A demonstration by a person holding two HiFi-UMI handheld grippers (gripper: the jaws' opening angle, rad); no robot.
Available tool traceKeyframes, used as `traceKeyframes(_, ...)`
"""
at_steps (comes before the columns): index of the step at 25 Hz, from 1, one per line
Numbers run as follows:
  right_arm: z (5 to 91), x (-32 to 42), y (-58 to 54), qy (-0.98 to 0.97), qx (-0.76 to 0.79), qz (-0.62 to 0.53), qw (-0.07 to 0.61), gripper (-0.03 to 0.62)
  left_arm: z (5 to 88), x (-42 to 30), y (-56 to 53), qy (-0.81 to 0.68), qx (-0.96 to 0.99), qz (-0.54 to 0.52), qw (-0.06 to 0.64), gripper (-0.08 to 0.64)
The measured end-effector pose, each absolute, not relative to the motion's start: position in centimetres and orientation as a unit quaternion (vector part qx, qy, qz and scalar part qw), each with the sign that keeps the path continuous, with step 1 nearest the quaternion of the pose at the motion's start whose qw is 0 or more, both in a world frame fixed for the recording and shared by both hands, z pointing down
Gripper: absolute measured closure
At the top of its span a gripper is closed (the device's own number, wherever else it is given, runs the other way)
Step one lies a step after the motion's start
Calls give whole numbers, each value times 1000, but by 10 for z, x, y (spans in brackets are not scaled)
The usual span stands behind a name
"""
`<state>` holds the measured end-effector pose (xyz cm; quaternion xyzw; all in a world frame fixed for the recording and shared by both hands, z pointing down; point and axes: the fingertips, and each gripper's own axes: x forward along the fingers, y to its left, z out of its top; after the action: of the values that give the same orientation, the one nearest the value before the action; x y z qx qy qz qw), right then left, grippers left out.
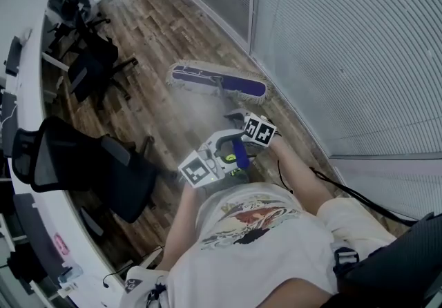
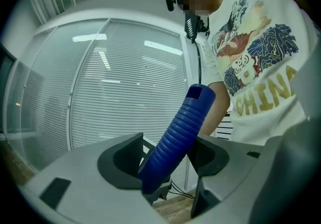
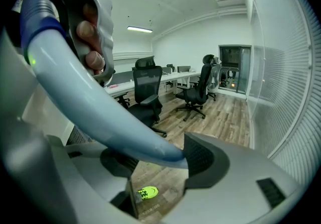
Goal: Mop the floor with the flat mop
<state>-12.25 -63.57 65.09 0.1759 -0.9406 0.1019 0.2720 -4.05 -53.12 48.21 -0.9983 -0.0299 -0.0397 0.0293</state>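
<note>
The flat mop's head (image 1: 217, 82), purple with a pale fringe, lies flat on the wood floor by the glass wall. Its pole slants up to me and ends in a ribbed blue grip (image 1: 239, 155). My left gripper (image 1: 228, 159) is shut on that blue grip (image 2: 178, 135), which crosses its jaws at a tilt in the left gripper view, where the gripper's tips (image 2: 168, 155) frame it. My right gripper (image 1: 247, 128) sits lower on the pole, nearer the mop head. In the right gripper view the pale pole (image 3: 100, 112) runs between that gripper's (image 3: 155, 160) jaws and presses on the right pad.
A black office chair (image 1: 90, 161) stands close at my left, with more chairs (image 1: 93, 65) farther along a white desk (image 1: 27, 92). Glass wall with blinds (image 1: 331, 44) on the right. A black cable (image 1: 345, 193) lies by the wall. A yellow-green shoe (image 3: 147, 193) shows below.
</note>
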Motion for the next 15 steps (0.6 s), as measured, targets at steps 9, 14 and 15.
traceKeyframes(9,654,-133,-711,-939,194,106,262,362,492,-51,-603,-51,-997,-41,33,304)
traceKeyframes(14,665,-133,-719,-940,200,97,258,362,510,-52,-606,-76,-994,-61,50,304)
traceKeyframes(15,667,-134,-719,-941,196,96,258,362,511,-53,-605,-76,-994,-63,49,304)
